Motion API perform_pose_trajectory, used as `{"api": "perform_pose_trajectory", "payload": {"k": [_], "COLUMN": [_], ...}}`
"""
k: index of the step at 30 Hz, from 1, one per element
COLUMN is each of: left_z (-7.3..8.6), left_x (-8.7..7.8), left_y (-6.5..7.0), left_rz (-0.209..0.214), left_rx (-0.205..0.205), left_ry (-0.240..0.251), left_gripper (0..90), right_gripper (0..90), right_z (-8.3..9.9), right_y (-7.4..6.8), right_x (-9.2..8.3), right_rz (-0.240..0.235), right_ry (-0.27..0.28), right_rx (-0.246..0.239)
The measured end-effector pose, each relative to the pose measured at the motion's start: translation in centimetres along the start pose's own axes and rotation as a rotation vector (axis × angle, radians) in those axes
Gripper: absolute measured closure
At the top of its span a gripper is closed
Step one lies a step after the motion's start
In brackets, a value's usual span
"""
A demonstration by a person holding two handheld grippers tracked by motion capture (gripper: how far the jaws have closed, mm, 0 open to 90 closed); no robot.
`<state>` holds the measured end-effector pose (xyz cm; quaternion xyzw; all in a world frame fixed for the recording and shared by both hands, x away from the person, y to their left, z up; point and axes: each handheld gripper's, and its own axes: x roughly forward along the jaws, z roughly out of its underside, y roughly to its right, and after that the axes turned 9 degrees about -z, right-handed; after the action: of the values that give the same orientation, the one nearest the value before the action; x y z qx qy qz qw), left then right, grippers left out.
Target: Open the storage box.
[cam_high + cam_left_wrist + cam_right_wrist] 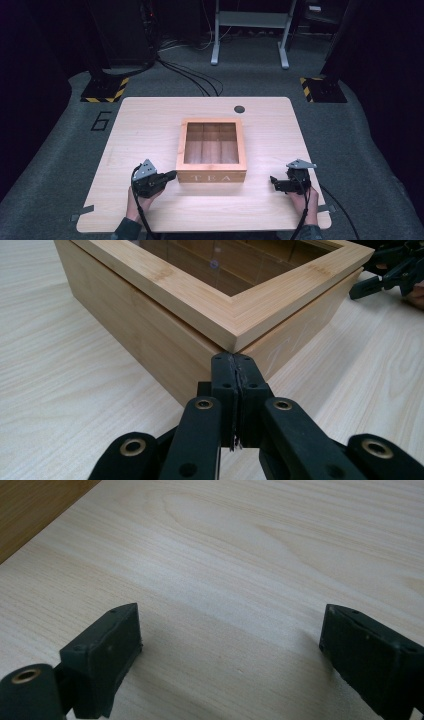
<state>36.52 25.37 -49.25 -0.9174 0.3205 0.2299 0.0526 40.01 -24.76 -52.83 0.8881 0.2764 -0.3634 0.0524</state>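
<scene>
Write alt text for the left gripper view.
The left hand-held gripper, its black jaws shut with nothing between them, points at the near corner of a wooden tea box on a pale wooden table. The box has a glass-windowed lid. The right hand-held gripper shows at the upper right.

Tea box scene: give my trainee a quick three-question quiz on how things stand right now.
1. True or false: the left gripper has its jaws shut.
2. Which corner of the tea box does that gripper point at: A) near left, B) far right, C) near right?
3. What is between the right gripper's jaws?

Key: 1. True. 2. A; its tips are at that corner, just under the lid's edge. 3. Nothing; the jaws stand open over the bare table.
</scene>
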Motion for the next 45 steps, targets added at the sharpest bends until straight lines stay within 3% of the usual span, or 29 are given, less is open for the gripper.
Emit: {"api": "perform_pose_trajectory", "payload": {"k": [23,37,45], "left_z": [-0.1,-0.7,-1.6], "left_x": [0.0,0.7,0.6], "left_y": [-0.1,0.1,0.1], "left_rz": [0.016,0.02,0.017], "left_rx": [-0.028,-0.045,-0.028], "left_ry": [0.043,0.097,0.118], "left_gripper": [87.3,86.4,85.5], "right_gripper": [9.2,9.2,9.2], "right_z": [0.0,0.0,0.0], "right_y": [0.0,0.0,0.0], "right_x": [0.0,0.0,0.0], "right_rz": [0.0,0.0,0.0], "right_ry": [0.0,0.0,0.0], "right_rx": [0.0,0.0,0.0]}}
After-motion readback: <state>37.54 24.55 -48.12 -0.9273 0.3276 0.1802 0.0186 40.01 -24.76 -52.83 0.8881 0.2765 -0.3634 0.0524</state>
